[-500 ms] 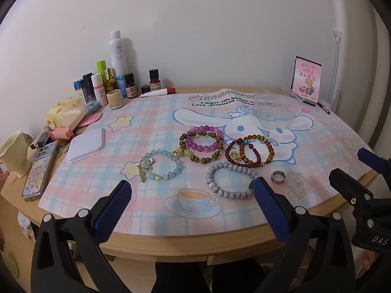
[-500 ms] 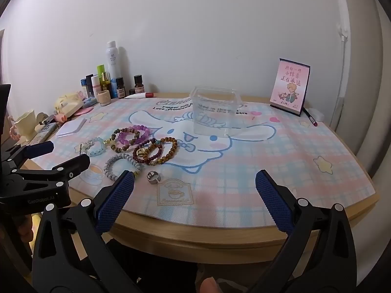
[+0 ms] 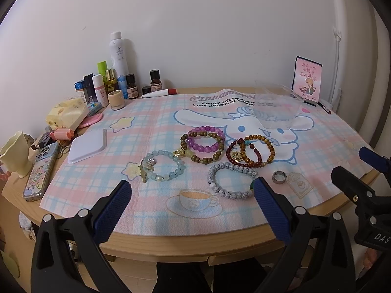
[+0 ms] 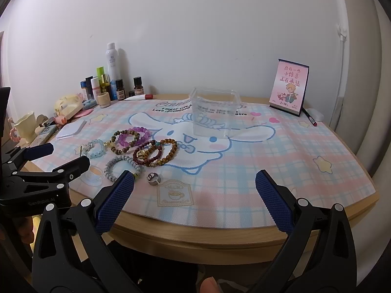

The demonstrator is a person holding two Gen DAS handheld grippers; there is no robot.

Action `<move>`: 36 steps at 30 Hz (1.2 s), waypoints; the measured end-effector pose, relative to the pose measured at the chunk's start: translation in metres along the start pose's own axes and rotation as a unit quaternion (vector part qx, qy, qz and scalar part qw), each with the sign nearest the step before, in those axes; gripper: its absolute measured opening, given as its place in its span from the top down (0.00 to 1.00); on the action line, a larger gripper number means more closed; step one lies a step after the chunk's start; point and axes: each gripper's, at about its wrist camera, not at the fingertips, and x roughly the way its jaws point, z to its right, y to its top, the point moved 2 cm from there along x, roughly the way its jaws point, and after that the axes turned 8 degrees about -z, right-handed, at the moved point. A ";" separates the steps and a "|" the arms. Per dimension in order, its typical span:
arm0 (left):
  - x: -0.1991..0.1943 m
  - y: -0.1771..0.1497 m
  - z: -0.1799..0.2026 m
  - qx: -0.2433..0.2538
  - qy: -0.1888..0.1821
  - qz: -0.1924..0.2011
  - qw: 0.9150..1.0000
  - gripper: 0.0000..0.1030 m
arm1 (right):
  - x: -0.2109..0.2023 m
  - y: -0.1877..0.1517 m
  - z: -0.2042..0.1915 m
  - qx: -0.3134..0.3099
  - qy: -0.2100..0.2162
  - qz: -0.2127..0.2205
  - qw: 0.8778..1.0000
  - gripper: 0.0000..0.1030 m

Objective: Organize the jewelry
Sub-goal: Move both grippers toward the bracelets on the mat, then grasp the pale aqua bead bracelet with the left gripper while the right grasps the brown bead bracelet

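Several bead bracelets lie on the plaid mat [image 3: 151, 112]: a light blue one [image 3: 163, 166], a purple one [image 3: 205, 138] inside a brown one [image 3: 202, 157], a dark red one [image 3: 240, 155] overlapping an amber one [image 3: 267, 146], and a grey one [image 3: 231, 179]. A silver ring [image 3: 279, 177] lies to their right; it also shows in the right wrist view [image 4: 153, 179]. A clear plastic box [image 4: 213, 112] stands behind them. My left gripper [image 3: 191, 197] is open and empty at the table's front edge. My right gripper [image 4: 194, 188] is open and empty, to the right of it.
Bottles [image 3: 118, 56] and small jars line the back left by the wall. A phone [image 3: 41, 171], a cream cup [image 3: 14, 151], a tissue pack [image 3: 67, 114] and a white tray [image 3: 88, 144] sit at the left. A pink card stand [image 4: 289, 90] and a pen [image 4: 309, 117] are at the back right.
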 end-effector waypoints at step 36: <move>0.059 0.057 -0.095 0.024 -0.086 -0.060 0.994 0.57 | 0.063 0.067 0.024 -0.025 0.051 -0.055 0.997 0.62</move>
